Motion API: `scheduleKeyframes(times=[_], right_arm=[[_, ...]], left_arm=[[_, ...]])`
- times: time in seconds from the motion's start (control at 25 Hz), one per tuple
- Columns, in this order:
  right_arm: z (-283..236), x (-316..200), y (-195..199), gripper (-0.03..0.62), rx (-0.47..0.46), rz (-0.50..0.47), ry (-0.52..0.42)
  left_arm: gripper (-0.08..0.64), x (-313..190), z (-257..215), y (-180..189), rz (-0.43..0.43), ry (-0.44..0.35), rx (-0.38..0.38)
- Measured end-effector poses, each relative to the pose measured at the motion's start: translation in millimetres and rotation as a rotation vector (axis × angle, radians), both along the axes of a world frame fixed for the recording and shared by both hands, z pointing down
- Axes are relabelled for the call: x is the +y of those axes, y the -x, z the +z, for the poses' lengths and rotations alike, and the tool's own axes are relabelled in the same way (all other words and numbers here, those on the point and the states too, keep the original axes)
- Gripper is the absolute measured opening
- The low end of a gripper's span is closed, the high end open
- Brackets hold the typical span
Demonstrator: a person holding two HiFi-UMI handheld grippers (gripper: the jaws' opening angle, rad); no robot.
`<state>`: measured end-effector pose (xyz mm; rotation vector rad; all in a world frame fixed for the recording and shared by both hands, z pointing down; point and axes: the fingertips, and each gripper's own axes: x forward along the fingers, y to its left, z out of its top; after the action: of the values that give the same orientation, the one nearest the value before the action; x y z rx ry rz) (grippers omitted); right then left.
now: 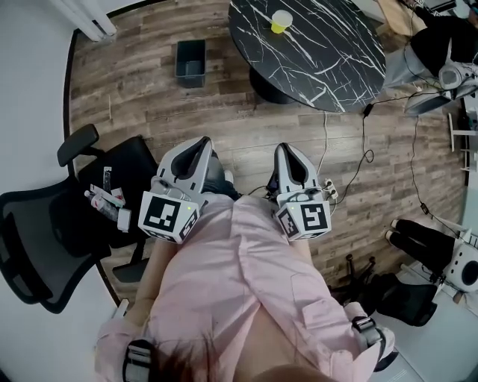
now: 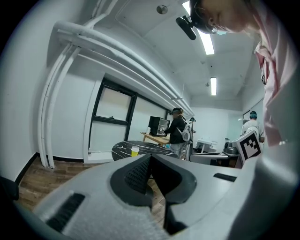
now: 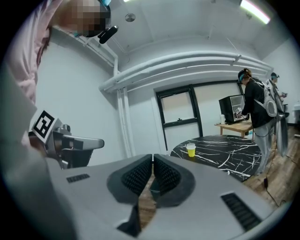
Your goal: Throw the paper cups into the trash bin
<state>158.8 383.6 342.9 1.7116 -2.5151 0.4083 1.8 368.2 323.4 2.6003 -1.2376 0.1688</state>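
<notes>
Jaws of left tool (image 1: 202, 143) and right tool (image 1: 288, 149) are together, nothing between them. Paper cup (image 1: 281, 21) stands on far counter (image 1: 336, 63); trash bin (image 1: 190, 62) sits on floor (image 1: 239, 119) left of counter.

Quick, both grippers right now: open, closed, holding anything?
Left gripper: closed, holding nothing.
Right gripper: closed, holding nothing.

Paper cup (image 1: 281, 21): one, yellow
Trash bin (image 1: 190, 62): one, dark
Counter (image 1: 328, 67): one, round, black with white veins
Office chair (image 1: 45, 231): one, black
Claws: two, left claw (image 1: 202, 143) and right claw (image 1: 288, 149)
Bystanders: two, a nearer person (image 3: 253, 105) and a farther person (image 3: 275, 84)
</notes>
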Motion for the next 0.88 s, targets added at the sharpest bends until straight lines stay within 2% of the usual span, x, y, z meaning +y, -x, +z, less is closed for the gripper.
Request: scheduleKeyframes(times=[0.44, 0.88], right_arm=[[-19, -79, 22, 0.032, -0.024, 0.066, -0.018], [-20, -118, 44, 0.032, -0.01, 0.168, -0.02]], left_arm=[[0.015, -90, -13, 19, 0.058, 0.007, 0.021], [0.015, -136, -5, 55, 0.085, 0.025, 0.037]])
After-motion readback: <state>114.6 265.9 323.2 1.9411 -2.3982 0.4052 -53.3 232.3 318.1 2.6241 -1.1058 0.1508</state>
